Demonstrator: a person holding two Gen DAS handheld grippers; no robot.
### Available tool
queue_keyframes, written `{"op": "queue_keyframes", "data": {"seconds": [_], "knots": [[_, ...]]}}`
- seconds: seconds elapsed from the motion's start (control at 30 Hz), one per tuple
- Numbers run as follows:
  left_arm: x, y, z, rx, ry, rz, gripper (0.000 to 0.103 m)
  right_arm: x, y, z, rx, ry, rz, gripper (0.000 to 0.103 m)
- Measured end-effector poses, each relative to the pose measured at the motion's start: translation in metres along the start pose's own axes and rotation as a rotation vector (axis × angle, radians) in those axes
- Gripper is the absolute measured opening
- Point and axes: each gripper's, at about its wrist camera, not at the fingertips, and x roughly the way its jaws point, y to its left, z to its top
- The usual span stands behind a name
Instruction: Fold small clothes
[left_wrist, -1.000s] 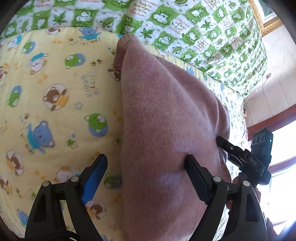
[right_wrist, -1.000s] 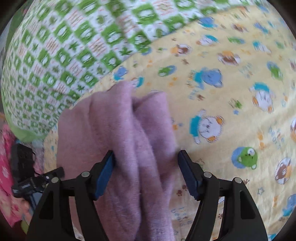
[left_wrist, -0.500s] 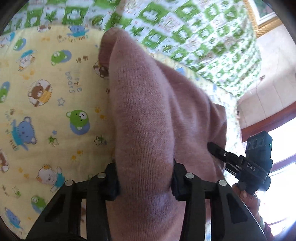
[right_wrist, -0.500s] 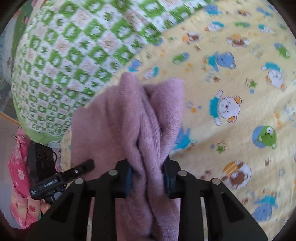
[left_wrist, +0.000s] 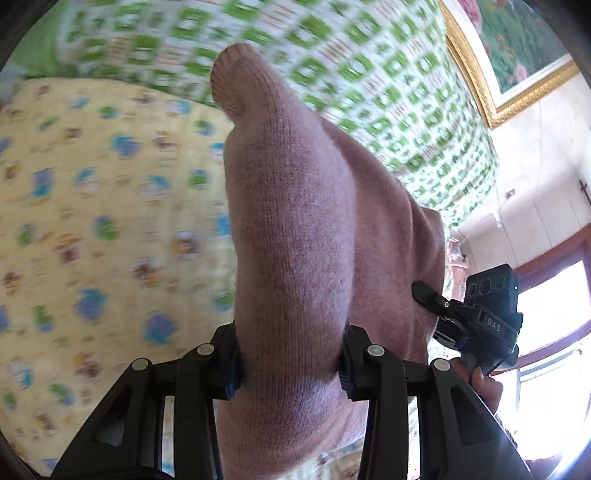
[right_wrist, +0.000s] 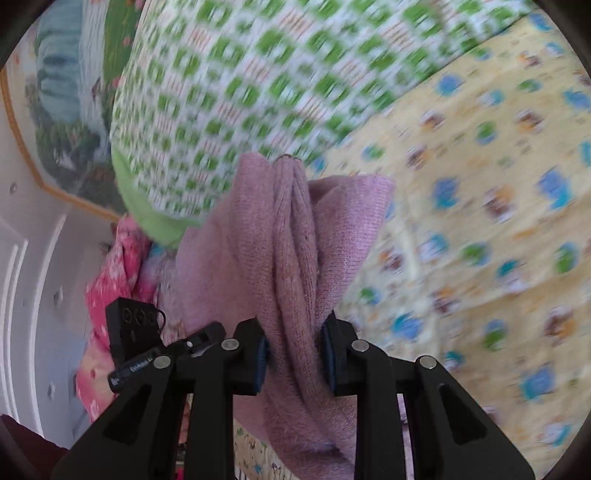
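In the left wrist view, the yellow sheet (left_wrist: 92, 229) with its cartoon bears fills the left side, blurred. Right of it, at centre, the left gripper (left_wrist: 291, 363) has both pads pressed into a thick roll of the pink knit (left_wrist: 295, 236); its jaws have just been closing and now stand fairly narrow, clamped on the cloth. The knit's long axis runs from the jaws up and away, slightly leftward, ending in a rounded ribbed tip that stands against the green checked quilt (left_wrist: 369, 74). The cloth looks raised off the sheet, though its lower edge is hidden. To the right the knit spreads sideways toward the right gripper (left_wrist: 428, 291), whose finger tip reaches into its far edge, with a hand (left_wrist: 484, 380) under the black body. A gold-framed picture (left_wrist: 517, 55) hangs at upper right.

In the right wrist view, pink floral fabric (right_wrist: 110, 288) lies at far left, and the left gripper's (right_wrist: 199, 336) black body is just beside it. At centre the right gripper (right_wrist: 293, 350) is narrow, its jaws having just been closing, pinching several bunched folds of the knit (right_wrist: 291, 258). The folds run lengthwise straight away from the jaws, toward the quilt (right_wrist: 240, 92). The sheet (right_wrist: 480, 221) covers the right side, blurred.
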Motion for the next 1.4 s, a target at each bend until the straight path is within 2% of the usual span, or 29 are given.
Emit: {"op": "queue_keyframes", "data": {"seconds": [0.17, 0.37, 0.47, 0.5, 0.6, 0.63, 0.67, 0.7, 0.9, 0.97, 1.07, 1.13, 1.23, 1.3, 1.4], "knots": [[0.001, 0.046, 0.000, -0.022, -0.020, 0.075, 0.040, 0.052, 0.000, -0.007, -0.069, 0.073, -0.037, 0.026], [0.035, 0.087, 0.004, -0.036, -0.013, 0.085, 0.041, 0.090, -0.030, 0.010, -0.096, 0.105, -0.116, 0.026], [0.048, 0.103, 0.008, -0.048, -0.011, 0.079, 0.046, 0.098, -0.041, 0.015, -0.112, 0.119, -0.139, 0.026], [0.053, 0.104, 0.010, -0.048, -0.009, 0.084, 0.051, 0.100, -0.044, 0.015, -0.125, 0.126, -0.150, 0.026], [0.061, 0.114, 0.009, -0.047, 0.002, 0.093, 0.061, 0.101, -0.048, 0.016, -0.133, 0.128, -0.178, 0.033], [0.061, 0.115, 0.008, -0.059, 0.004, 0.096, 0.063, 0.098, -0.048, 0.016, -0.127, 0.121, -0.188, 0.039], [0.058, 0.115, 0.007, -0.066, 0.003, 0.097, 0.063, 0.094, -0.047, 0.016, -0.120, 0.113, -0.196, 0.046], [0.054, 0.115, 0.006, -0.067, 0.001, 0.101, 0.063, 0.089, -0.046, 0.017, -0.117, 0.104, -0.203, 0.047], [0.015, 0.088, -0.017, 0.009, -0.039, 0.200, 0.067, 0.053, -0.026, 0.023, -0.151, 0.004, -0.224, 0.047], [0.002, 0.077, -0.027, 0.021, -0.058, 0.191, 0.067, 0.043, -0.017, 0.023, -0.164, -0.016, -0.205, 0.047], [-0.011, 0.057, -0.044, 0.052, -0.078, 0.160, 0.067, 0.038, -0.006, 0.020, -0.187, -0.008, -0.177, 0.047], [-0.011, 0.038, -0.057, 0.085, -0.063, 0.124, 0.067, 0.043, 0.001, 0.018, -0.201, 0.005, -0.170, 0.047], [-0.008, 0.023, -0.073, 0.119, -0.055, 0.137, 0.067, 0.047, 0.005, 0.016, -0.215, 0.016, -0.173, 0.047], [-0.008, 0.025, -0.080, 0.101, -0.055, 0.164, 0.067, 0.047, 0.010, 0.010, -0.213, 0.022, -0.151, 0.047], [-0.012, 0.040, -0.089, 0.032, -0.062, 0.163, 0.067, 0.045, 0.021, -0.007, -0.241, 0.043, -0.103, 0.047]]}}
